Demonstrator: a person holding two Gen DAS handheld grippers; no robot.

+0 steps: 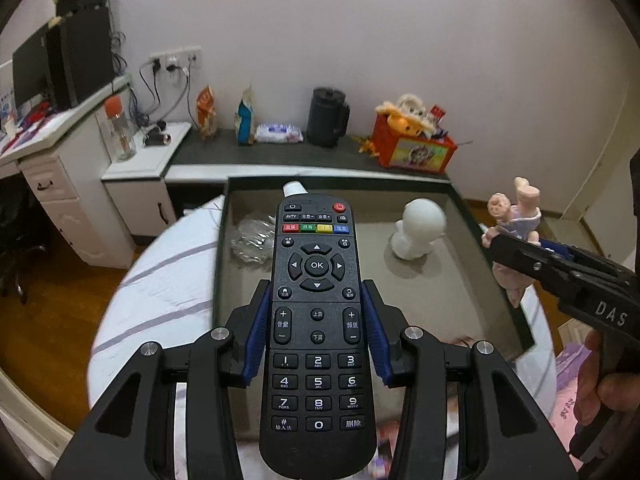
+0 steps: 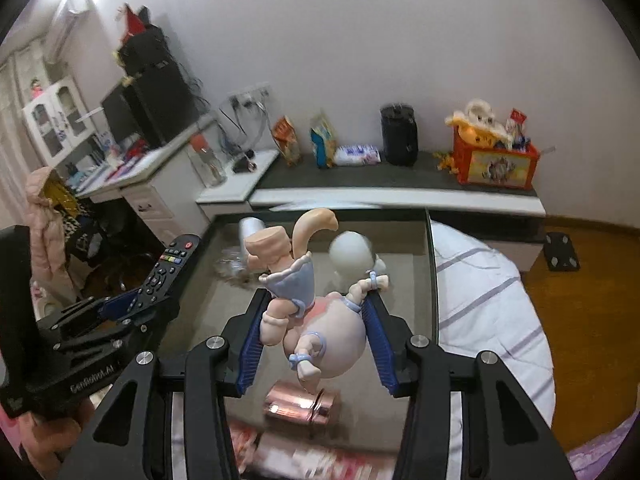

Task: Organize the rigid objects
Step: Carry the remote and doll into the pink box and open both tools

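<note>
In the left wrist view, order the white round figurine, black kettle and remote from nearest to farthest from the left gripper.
1. remote, clamped in the left gripper.
2. white round figurine, ahead right, inside the tray.
3. black kettle, on the far shelf by the wall.

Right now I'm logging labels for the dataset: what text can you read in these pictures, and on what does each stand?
"OK", "AV/TV", digits "1" to "9" and "0", "ABC", "DEF": on the remote in the left gripper.
"DAS": on the right gripper holding the doll.
"GenRobot.AI": on the left gripper's body, right wrist view.
Remote's Chinese key labels, snack bags, red box: too small or blurred.
</note>
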